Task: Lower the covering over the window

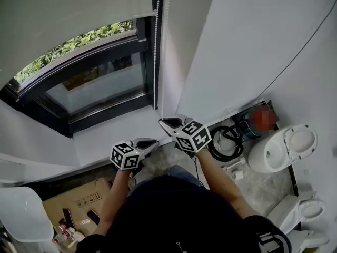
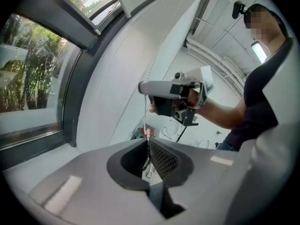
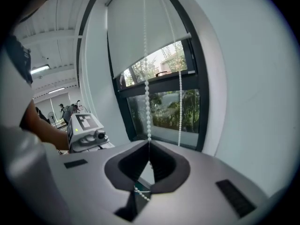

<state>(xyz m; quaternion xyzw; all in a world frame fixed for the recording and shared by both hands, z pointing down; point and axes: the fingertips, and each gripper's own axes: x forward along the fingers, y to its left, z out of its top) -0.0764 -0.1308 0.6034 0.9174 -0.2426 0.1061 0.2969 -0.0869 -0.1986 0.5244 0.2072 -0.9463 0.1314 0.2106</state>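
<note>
**A:** At the far left the roller blind point(image 1: 68, 9) is seen drawn only partway down. The lower part of the window point(image 1: 95, 83) is left uncovered, so the task is judged unfinished.

**B:** And the left gripper point(image 2: 149, 146), how is it set?

**A:** Its jaws are pressed together on the bead chain point(image 2: 146, 121), low down, with a connector bead point(image 2: 148, 133) caught just above the pads. The chain is pinched there, it is judged, so that the loop is drawn taut and the blind is not let slip.

**B:** Further right?

**A:** The right gripper point(image 3: 149, 146) is clamped on the bead chain as well, higher up. A second strand point(image 3: 179, 93) is left hanging free just beside it. With one grip placed above the other, a hand-over-hand pull is suggested.

**B:** Is the same strand gripped by both?

**A:** Probably, though that cannot be settled from these views.
</note>
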